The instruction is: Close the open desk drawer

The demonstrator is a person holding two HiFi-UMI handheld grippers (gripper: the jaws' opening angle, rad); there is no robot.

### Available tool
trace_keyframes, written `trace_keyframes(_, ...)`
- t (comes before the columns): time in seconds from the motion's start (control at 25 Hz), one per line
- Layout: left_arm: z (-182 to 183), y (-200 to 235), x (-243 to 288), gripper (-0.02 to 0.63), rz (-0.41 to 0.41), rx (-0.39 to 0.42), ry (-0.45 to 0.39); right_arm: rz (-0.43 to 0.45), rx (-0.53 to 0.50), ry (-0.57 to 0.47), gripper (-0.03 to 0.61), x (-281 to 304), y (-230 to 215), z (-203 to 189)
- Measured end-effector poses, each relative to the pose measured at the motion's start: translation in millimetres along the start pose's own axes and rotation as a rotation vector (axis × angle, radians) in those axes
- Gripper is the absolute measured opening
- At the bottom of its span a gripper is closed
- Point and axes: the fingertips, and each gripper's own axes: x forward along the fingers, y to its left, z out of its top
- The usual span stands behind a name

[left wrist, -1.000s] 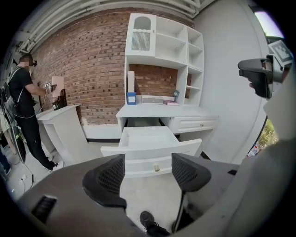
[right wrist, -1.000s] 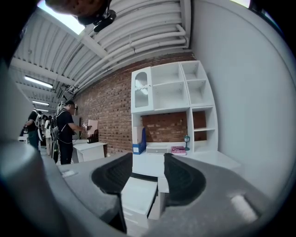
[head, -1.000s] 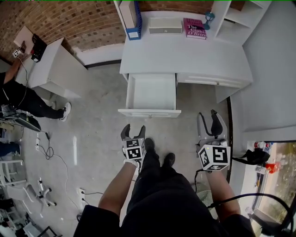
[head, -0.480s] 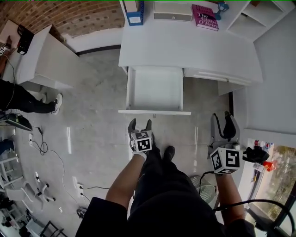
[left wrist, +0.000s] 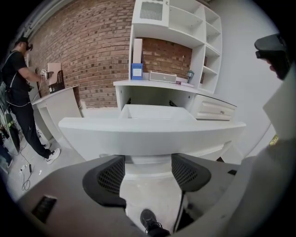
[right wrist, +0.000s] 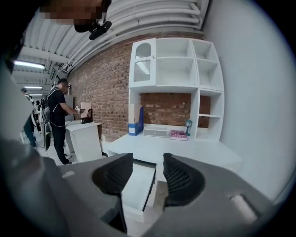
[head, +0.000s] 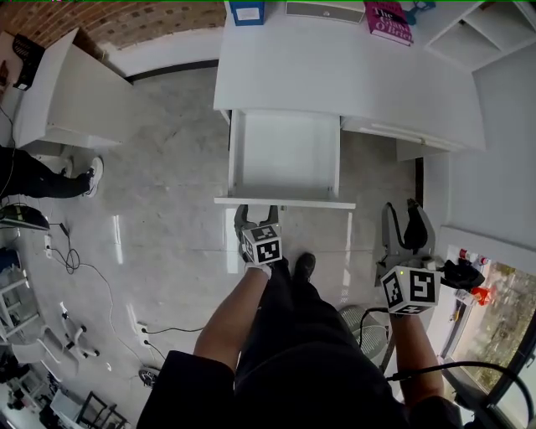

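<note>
Drawer (head: 285, 159) of the white desk (head: 352, 80) stands pulled fully out toward the near side, its inside bare and its front panel (head: 285, 202) lying across the tiled floor (head: 167, 243).

Little writing can be read. The pink book (head: 389, 18) at the far right of the desk top carries pale title lettering that is cut off by the frame edge. The blue file box (left wrist: 137, 71) at the far left bears a white label whose print is too small to read. Each marker cube (head: 268, 249) shows only black-and-white squares.

The left gripper (left wrist: 148, 162) has its jaws spread wide with nothing held. Its tips are right at the drawer's front panel, which fills its view just above the pads; whether they touch it cannot be told. The right gripper (right wrist: 148, 171) hangs near and well to the right, jaws likewise apart and empty, with the drawer seen far off through the gap.

Since half a second ago the left gripper has moved up from a clear gap to the front panel, while the drawer is out as far as before. The desk top has slid toward the far edge of the head view, and the right gripper has barely shifted.

At the left, a person (left wrist: 18, 88) stands at a second white desk (head: 67, 92).
</note>
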Motion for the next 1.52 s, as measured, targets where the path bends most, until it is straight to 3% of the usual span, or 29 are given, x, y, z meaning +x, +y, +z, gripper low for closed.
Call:
trace_keyframes(0.44, 39.5, 4.5, 34.2, 0.311, -0.014, -0.011, 0.016, -0.056, -0.015, -0.014, 0.206, 17.5, -0.4, 23.6)
trace_keyframes(0.8, 71.2, 4.5, 60.7, 0.311, -0.056, 0.035, 0.029, -0.121, 0.014, -0.061, 0.206, 35.6, -1.5, 46.7)
trace_keyframes(1.24, 107.6, 1.7, 96.5, 0.311, -0.024, -0.004, 0.036, -0.058, 0.041, -0.065, 0.204, 89.9, -15.1, 48.0)
trace_keyframes(1.52, 128.8, 3.7, 112.3, 0.311, 0.015, -0.025, 0.075, 0.016, 0.056, -0.097, 0.198, 135.4, -33.9, 74.2)
